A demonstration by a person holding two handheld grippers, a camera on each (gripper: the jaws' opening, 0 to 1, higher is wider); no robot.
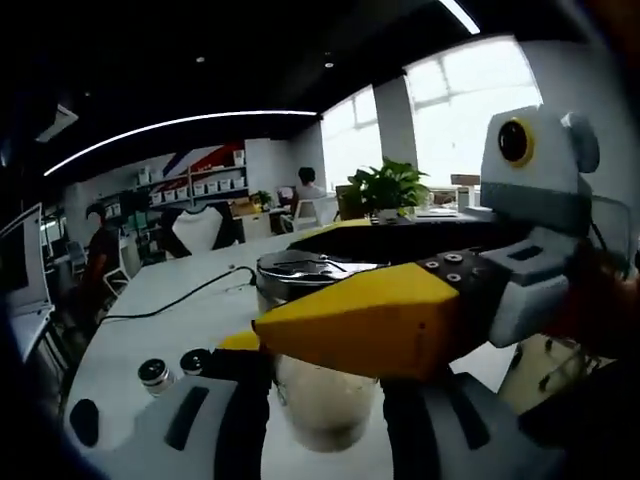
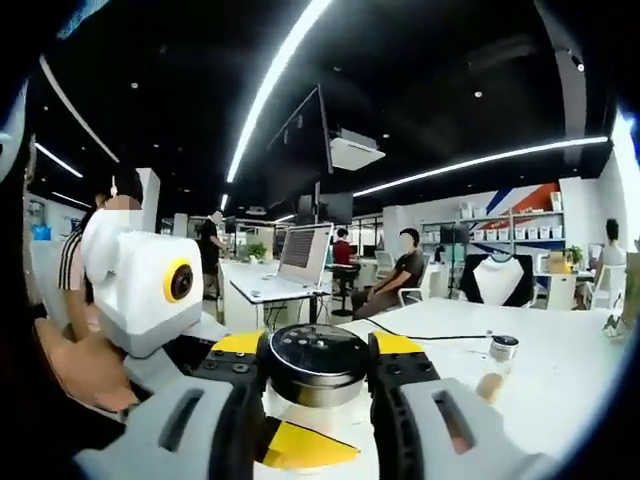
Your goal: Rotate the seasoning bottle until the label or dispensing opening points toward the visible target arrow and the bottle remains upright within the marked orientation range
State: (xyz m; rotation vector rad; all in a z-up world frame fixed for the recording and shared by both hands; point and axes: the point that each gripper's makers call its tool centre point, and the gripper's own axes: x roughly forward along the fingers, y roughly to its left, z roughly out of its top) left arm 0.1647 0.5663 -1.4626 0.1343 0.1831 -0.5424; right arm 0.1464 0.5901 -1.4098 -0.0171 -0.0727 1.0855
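The seasoning bottle is a clear glass jar with pale contents and a dark round cap. It stands upright over the white table. My left gripper is shut on the jar's glass body from both sides. My right gripper is shut on the cap, one jaw on each side. In the left gripper view, the right gripper reaches in from the right and its yellow jaw crosses the jar's neck. In the right gripper view, the left gripper comes in from the left with a hand behind it.
Two small capped bottles stand on the table to the jar's left, and one small bottle shows at right in the right gripper view. A black cable runs over the table. A laptop, a potted plant and seated people lie beyond.
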